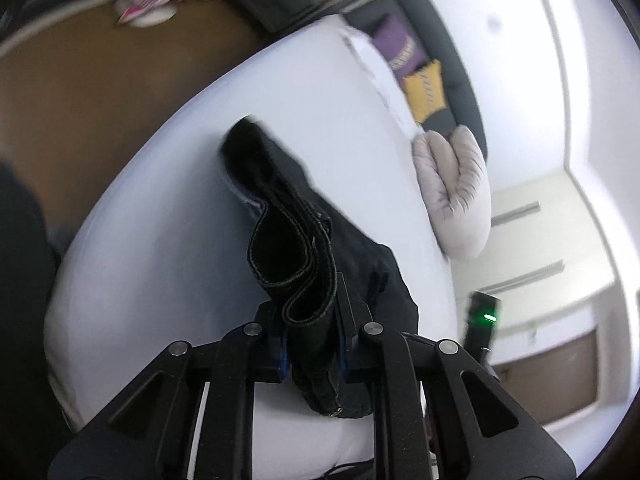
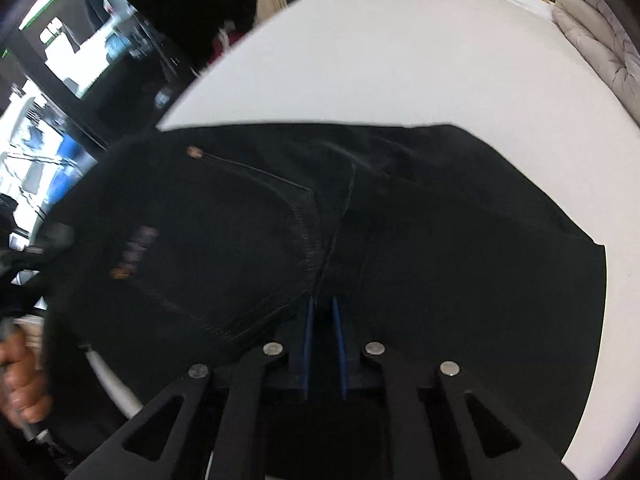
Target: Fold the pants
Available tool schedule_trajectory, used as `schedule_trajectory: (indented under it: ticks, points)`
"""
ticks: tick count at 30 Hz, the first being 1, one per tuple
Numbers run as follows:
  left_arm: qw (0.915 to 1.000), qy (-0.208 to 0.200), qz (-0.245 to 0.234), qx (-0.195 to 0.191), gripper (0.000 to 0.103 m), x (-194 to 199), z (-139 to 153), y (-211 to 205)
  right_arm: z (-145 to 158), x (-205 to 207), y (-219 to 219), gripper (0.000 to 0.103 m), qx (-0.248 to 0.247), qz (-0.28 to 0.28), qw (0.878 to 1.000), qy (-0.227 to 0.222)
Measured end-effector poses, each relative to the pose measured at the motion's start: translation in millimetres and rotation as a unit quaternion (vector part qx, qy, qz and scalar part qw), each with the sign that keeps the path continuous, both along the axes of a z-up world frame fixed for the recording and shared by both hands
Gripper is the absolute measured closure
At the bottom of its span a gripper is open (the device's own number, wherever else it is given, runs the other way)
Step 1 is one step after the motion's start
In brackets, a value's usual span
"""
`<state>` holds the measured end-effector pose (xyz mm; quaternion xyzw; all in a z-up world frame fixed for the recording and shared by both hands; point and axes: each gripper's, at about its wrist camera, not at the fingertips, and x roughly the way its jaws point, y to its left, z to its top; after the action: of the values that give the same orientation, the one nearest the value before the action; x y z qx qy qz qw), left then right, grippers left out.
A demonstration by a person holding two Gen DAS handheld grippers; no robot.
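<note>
Black pants (image 1: 280,208) lie bunched on the white bed (image 1: 160,200). My left gripper (image 1: 310,320) is shut on a folded waistband edge, which loops up between the fingers and hangs below them. In the right wrist view the pants (image 2: 280,220) spread wide and flat, with a curved pocket seam and rivets showing. My right gripper (image 2: 322,312) points steeply down at them. Its blue pads (image 2: 308,340) stand close together with dark cloth pinched between them near the centre seam.
A beige pillow (image 1: 456,192) lies at the bed's far side, with purple (image 1: 394,44) and yellow (image 1: 426,90) cushions beyond it. A black device with a green light (image 1: 482,320) is at the right. A hand (image 2: 20,380) shows at the left edge. Brown floor (image 1: 100,92) borders the bed.
</note>
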<state>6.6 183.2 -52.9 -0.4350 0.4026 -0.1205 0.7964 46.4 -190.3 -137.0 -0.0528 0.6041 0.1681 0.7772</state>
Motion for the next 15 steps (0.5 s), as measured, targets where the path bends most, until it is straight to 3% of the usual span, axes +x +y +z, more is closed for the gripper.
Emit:
schedule_trajectory:
  ticks: [5,8,10,11,12,13,14,15]
  points:
    - [0.9927,-0.068,-0.058,0.081,0.089,14,50,-43,-10,-3,-3,0.090,-0.002,-0.005,1.000,-0.005]
    - [0.9809,-0.103,-0.102,0.129,0.089,21,73,-83,-14,-3,-18,0.090,0.040,-0.021,0.999,0.001]
    - [0.9708,-0.122,-0.135,0.157,0.089,27,84,-116,-12,-1,-41,0.090,0.109,-0.042,0.993,0.011]
    - [0.9656,-0.130,-0.152,0.167,0.089,27,87,-130,-10,0,-54,0.088,0.147,-0.060,0.987,0.018]
    - [0.9587,-0.140,-0.168,0.182,0.089,28,93,-147,-5,0,-80,0.086,0.208,-0.097,0.973,0.021]
    - [0.9502,-0.149,-0.185,0.201,0.089,28,95,-164,3,-2,-108,0.076,0.264,-0.133,0.955,0.004]
    - [0.9431,-0.153,-0.203,0.214,0.089,30,95,-183,10,-5,-133,0.056,0.308,-0.159,0.938,-0.012]
    - [0.9382,-0.153,-0.219,0.220,0.089,30,94,-197,14,-8,-155,0.047,0.347,-0.176,0.921,-0.019]
